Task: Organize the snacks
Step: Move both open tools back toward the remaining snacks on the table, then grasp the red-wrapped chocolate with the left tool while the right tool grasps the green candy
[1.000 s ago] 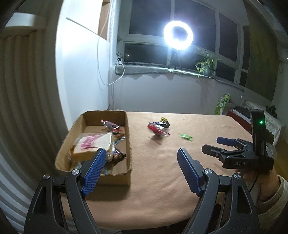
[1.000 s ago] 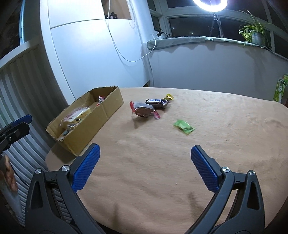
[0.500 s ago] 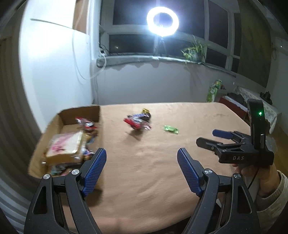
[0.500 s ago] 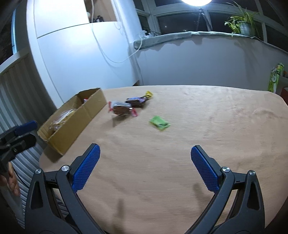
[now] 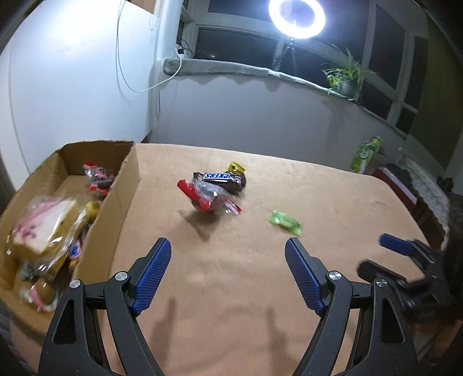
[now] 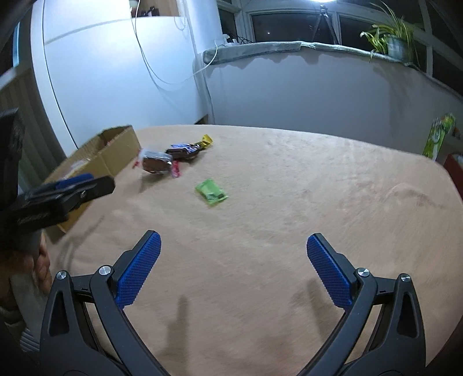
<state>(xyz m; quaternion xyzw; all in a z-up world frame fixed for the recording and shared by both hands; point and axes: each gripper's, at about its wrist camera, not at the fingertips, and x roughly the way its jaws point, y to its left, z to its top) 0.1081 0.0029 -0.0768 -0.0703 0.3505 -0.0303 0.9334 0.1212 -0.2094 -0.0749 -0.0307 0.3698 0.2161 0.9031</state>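
**Snacks ahead, jaws empty**

Snacks lie loose on the worktop [image 5: 231, 289]: a red-wrapped candy [image 5: 207, 196] touching a Snickers bar [image 5: 221, 178], and a green packet [image 5: 285, 222] apart to their right. My left gripper [image 5: 227, 274] and right gripper [image 6: 233, 269] both gape, holding nothing. The red candy sits straight ahead of my left jaws, beside the cardboard box [image 5: 121, 199]; my right is nearer the green packet, which lies slantwise.

Night scene, lit by a single ring light [image 5: 297, 14] at the window; strong fisheye bending at the edges.
We note glare blooming round the lamp, finger shadows falling toward us on the worktop [image 6: 289, 231], and motion blur on the cardboard box [image 5: 55, 219] contents.
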